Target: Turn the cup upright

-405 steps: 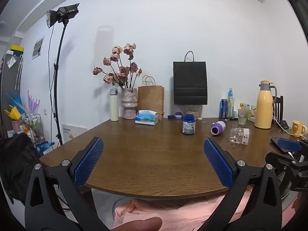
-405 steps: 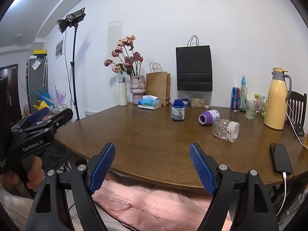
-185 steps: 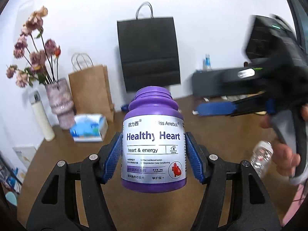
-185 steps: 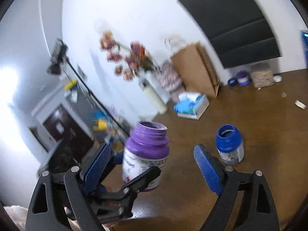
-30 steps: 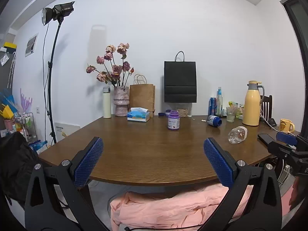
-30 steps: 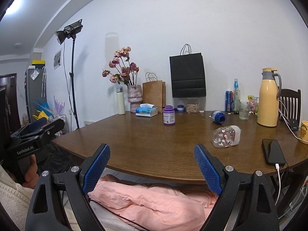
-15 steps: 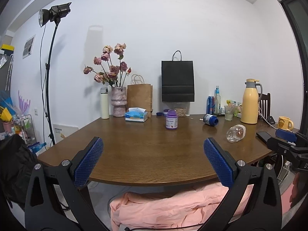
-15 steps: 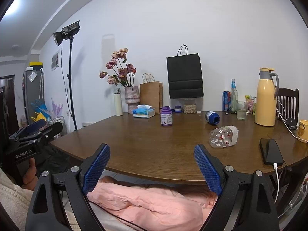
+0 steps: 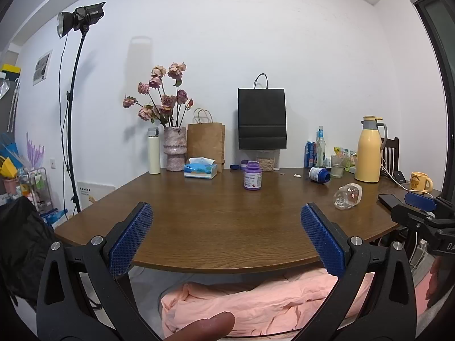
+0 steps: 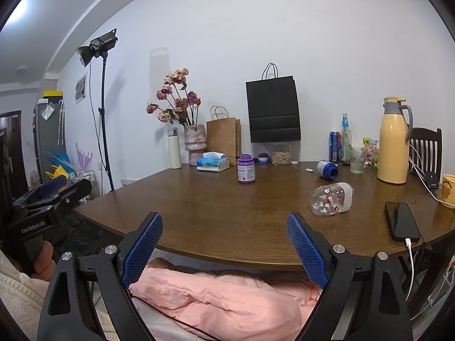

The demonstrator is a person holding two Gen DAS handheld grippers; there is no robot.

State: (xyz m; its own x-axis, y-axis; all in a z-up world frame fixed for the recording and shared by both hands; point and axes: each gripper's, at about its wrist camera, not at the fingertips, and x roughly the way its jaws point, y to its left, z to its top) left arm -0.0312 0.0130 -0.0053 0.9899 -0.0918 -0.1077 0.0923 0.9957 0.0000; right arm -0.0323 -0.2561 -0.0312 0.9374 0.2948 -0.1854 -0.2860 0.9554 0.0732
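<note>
Change: the purple jar (image 9: 252,176) is now standing up mid-frame; both grippers are pulling back.
Left gripper (image 9: 226,236): hanging wide, holding nothing.
Right gripper (image 10: 224,244): wide, empty too.
Cup (image 10: 331,199): still lying sideways, right of middle.
Meaning: more flipping is waiting.

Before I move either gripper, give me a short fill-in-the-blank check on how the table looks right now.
1. The purple pill bottle stands ____ on the brown wooden table.
2. The clear patterned plastic cup lies on its ____.
3. The jaws of the left gripper and the right gripper are both ____.
4. The black phone lies to the ____ of that cup.

Missing words: upright; side; open; right
</note>
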